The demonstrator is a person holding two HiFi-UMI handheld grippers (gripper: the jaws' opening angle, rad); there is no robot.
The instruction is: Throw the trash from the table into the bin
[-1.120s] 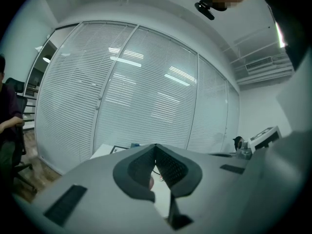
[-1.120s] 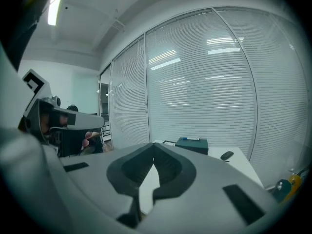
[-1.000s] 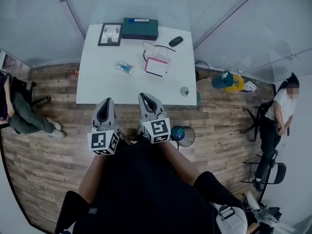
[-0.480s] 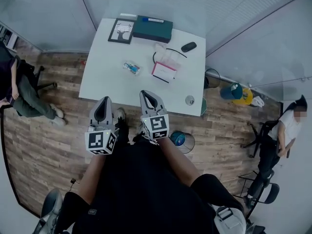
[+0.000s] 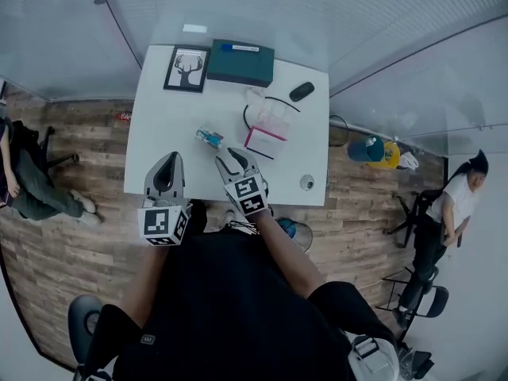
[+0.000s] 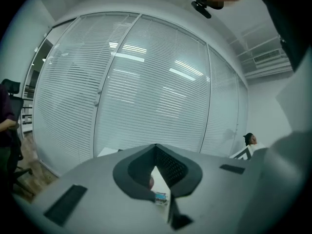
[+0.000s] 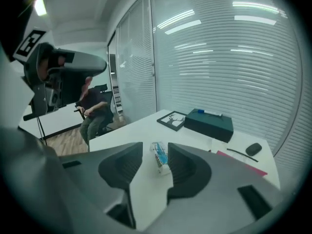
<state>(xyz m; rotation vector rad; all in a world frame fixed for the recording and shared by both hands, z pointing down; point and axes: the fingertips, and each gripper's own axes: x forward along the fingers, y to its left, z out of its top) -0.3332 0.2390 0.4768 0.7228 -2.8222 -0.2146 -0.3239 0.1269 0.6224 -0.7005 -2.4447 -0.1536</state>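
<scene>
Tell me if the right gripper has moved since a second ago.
Yes. The right gripper was short of the table's near edge; now it is over it, nearer the wrapper. Its jaws have just been opening, with the wrapper in line, not gripped.
</scene>
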